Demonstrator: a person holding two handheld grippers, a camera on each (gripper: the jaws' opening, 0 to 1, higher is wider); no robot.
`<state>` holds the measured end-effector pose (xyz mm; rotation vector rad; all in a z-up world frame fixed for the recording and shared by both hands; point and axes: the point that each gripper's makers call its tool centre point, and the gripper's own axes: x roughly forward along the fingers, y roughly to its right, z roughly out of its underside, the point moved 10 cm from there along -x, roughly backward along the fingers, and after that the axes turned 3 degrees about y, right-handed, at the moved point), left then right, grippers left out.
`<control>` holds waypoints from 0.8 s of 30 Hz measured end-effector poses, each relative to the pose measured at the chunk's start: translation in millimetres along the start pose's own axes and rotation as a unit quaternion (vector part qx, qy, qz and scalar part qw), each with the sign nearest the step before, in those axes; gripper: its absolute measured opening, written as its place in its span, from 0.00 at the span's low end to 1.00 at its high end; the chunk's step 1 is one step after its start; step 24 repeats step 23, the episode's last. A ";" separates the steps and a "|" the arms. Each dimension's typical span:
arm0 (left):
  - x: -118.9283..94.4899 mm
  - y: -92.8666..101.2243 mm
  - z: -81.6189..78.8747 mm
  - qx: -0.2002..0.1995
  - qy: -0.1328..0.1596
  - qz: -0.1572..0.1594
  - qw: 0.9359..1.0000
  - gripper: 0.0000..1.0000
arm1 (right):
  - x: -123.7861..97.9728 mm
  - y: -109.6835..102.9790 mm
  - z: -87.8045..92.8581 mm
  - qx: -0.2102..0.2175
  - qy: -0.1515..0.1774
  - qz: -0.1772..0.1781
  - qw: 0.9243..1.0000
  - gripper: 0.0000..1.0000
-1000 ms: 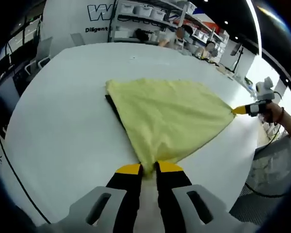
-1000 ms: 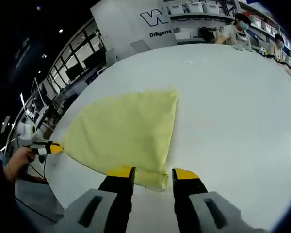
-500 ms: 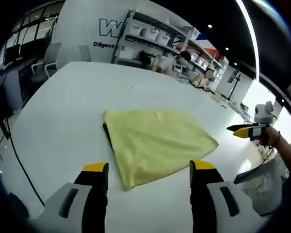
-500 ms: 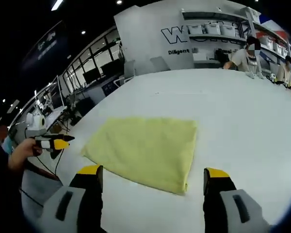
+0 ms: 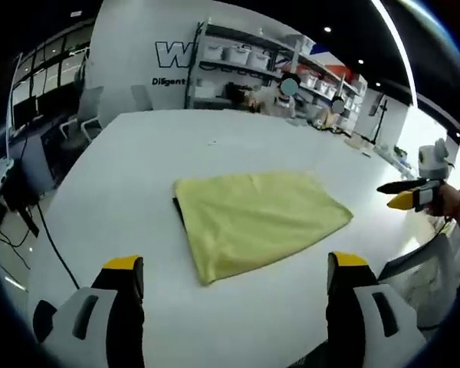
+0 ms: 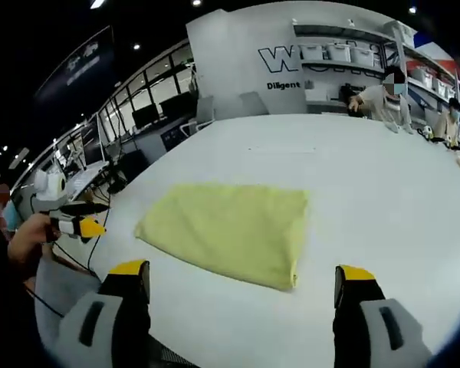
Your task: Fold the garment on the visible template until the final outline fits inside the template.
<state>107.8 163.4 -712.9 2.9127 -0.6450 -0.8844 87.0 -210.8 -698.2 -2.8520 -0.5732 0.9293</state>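
Observation:
A folded yellow garment (image 5: 257, 216) lies flat on the white table (image 5: 123, 192), with a thin dark strip of the template (image 5: 178, 211) showing along its left edge. In the right gripper view the same yellow garment (image 6: 230, 230) sits mid-table. My left gripper (image 5: 236, 264) is open, held back from the near edge of the cloth with nothing between its fingers. My right gripper (image 6: 239, 272) is open too, wide and clear of the cloth. Each gripper shows in the other's view: the right gripper (image 5: 410, 198) at the right, the left gripper (image 6: 77, 222) at the left, each held in a hand.
Shelving with white bins (image 5: 238, 57) and a wall sign stand behind the table. People (image 6: 379, 92) sit at the far side. Chairs (image 5: 80, 107) and desks line the left. The table's edge (image 6: 100, 253) runs close under the grippers.
Both grippers have let go of the garment's corners, opened wide and pulled back. The garment has settled flat into a rectangle on the table.

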 end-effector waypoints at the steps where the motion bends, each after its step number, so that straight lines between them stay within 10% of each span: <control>1: -1.0 2.4 -2.1 0.010 0.009 0.003 1.000 0.99 | -0.9 -0.9 -0.1 -0.002 0.001 0.000 1.000 0.99; 24: -9.7 6.0 4.5 0.010 -0.001 -0.001 1.000 0.99 | -8.4 -5.4 6.6 -0.016 0.004 0.014 1.000 0.99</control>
